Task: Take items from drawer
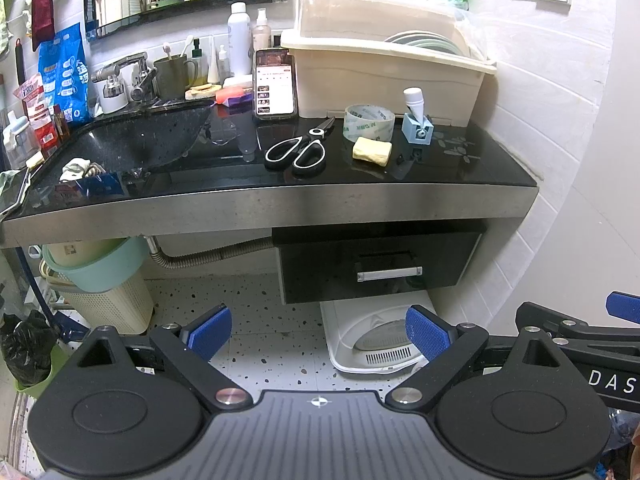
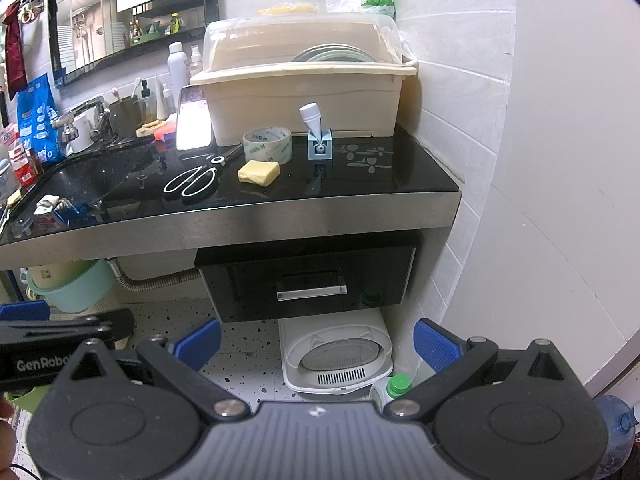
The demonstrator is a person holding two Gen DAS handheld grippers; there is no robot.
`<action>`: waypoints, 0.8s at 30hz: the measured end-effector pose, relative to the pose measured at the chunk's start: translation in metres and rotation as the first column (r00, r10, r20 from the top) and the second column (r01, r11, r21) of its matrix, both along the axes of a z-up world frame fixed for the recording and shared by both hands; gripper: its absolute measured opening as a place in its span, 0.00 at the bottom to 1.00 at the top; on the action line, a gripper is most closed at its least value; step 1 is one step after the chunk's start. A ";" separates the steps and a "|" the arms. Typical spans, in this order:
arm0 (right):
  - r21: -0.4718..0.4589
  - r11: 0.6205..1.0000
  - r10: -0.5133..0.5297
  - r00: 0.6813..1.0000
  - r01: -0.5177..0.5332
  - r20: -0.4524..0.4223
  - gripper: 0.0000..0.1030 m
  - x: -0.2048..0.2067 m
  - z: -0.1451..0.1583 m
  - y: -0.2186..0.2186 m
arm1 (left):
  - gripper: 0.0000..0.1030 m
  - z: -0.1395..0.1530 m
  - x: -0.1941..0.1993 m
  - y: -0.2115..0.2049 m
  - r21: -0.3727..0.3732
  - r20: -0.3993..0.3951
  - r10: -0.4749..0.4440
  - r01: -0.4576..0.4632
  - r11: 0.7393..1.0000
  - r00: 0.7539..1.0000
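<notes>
Both grippers — left gripper point(image 1: 318, 330) and right gripper point(image 2: 316, 340) — hang empty with jaws apart, held back facing the shut drawer point(image 2: 310, 278) under the worktop point(image 2: 240, 220), its handle point(image 2: 312, 291) within reach.

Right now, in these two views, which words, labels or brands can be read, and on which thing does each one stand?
"DAS", cut by the frame edge: on the right gripper body, seen from the left wrist.
"GenRobo", cut off: on the left gripper body, seen from the right wrist.
"M" and further green letters, unclear: on the tape roll.
Too small or blurred: phone screen, blue bag, red packets.
</notes>
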State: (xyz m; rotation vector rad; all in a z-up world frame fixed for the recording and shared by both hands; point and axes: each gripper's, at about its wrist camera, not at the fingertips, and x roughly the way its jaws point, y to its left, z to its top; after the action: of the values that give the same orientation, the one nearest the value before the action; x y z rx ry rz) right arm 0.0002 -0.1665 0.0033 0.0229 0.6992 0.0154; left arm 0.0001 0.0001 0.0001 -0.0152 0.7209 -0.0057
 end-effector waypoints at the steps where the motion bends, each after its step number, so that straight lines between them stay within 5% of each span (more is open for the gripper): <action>1: 0.000 1.000 0.000 1.000 0.000 0.000 1.00 0.000 0.000 0.000 | 0.92 0.000 0.000 0.000 0.002 0.000 0.000 0.000 1.000 1.000; 24: 0.002 1.000 -0.003 1.000 0.003 -0.001 1.00 -0.003 -0.002 0.002 | 0.92 0.000 -0.001 -0.004 0.005 0.002 0.003 -0.003 1.000 1.000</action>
State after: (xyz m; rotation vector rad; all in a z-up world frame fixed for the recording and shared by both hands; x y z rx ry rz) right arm -0.0030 -0.1645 0.0011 0.0259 0.7004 0.0133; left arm -0.0006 -0.0038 0.0005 -0.0111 0.7187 -0.0011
